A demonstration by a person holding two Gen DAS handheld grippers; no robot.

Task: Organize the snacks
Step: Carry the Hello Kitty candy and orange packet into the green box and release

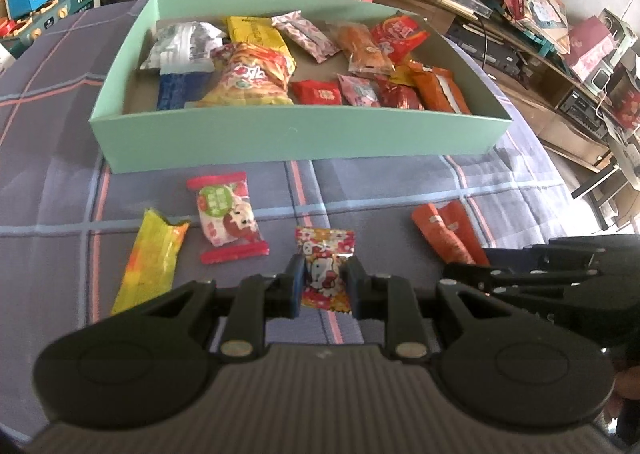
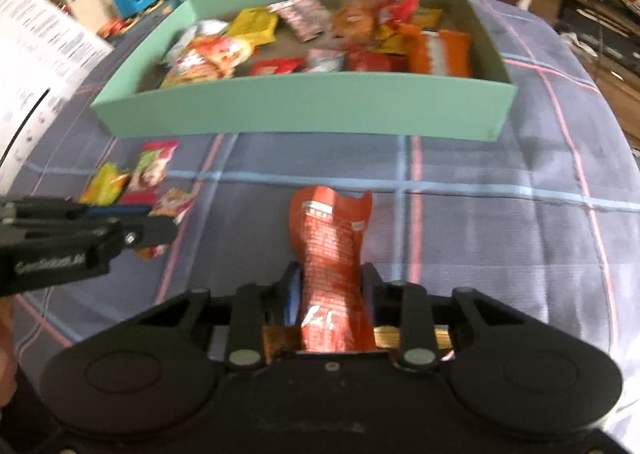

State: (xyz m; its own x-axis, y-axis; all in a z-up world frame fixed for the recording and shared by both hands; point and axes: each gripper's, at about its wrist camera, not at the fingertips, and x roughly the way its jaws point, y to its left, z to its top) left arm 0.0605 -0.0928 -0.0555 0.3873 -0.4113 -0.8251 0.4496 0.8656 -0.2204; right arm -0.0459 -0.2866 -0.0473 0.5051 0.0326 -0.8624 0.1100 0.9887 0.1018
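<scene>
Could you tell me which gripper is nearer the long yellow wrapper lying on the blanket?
Left. The left gripper sits just beside the yellow wrapper; the right gripper is farther off.

A matt, mint-green cardboard box (image 1: 296,138) sits on a soft woven cloth in grey-blue with pink and pale-blue check lines (image 1: 380,190), its weave faintly ribbed. The small cartoon-printed candy wrapper (image 1: 325,274) and the long orange-red snack packet (image 2: 332,254) are crinkled glossy plastic film that catches the light, as is the yellow foil-like sachet (image 1: 150,258). Both the left gripper (image 1: 325,282) and the right gripper (image 2: 332,294) are smooth black plastic with small bright metal rivets.
</scene>
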